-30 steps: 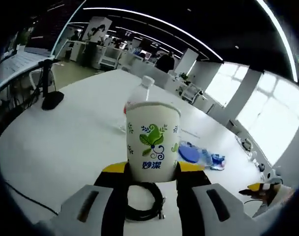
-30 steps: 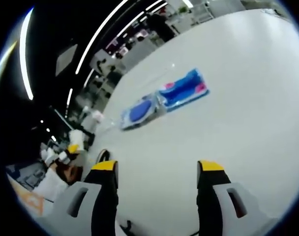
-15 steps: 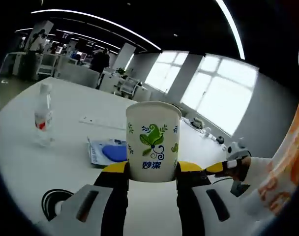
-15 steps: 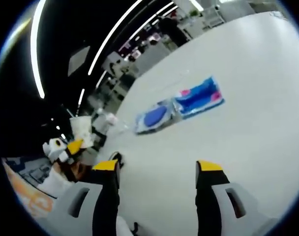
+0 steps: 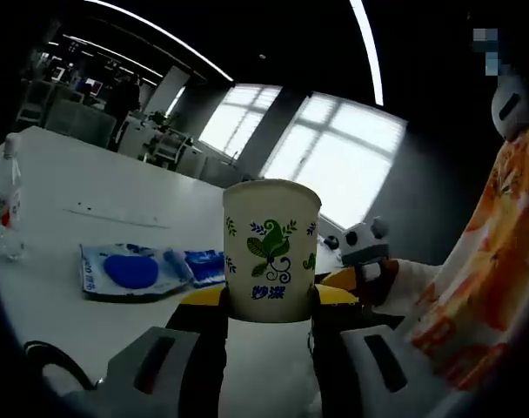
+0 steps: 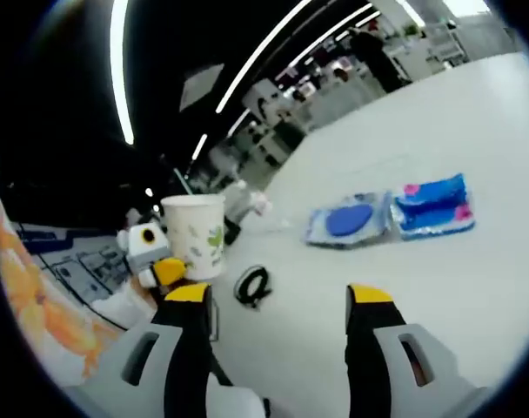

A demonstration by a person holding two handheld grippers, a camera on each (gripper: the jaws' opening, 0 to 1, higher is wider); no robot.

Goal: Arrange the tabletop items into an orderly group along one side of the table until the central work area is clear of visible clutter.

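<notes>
Clamped from both sides, the paper cup [image 5: 271,252] stands upright between the yellow-tipped jaws of the left gripper [image 5: 269,300], its base sunk between them and its printed green leaf facing the camera in the left gripper view. Jaws of the right gripper [image 6: 276,300] stand spread apart with nothing between them, hanging above the white table [image 6: 473,287].

From the largest down: the table runs far back toward a bright window wall in the left gripper view. On it, beyond the left jaw, lies a clear packet with a blue round patch [image 5: 125,270], and just beside it on the right a smaller blue packet [image 5: 204,264]. A clear water bottle [image 5: 8,209] with a red label stands far left. A coiled black cable [image 6: 252,286] lies on the table in the right gripper view, near the held cup (seen there at the left edge, off the tabletop).
</notes>
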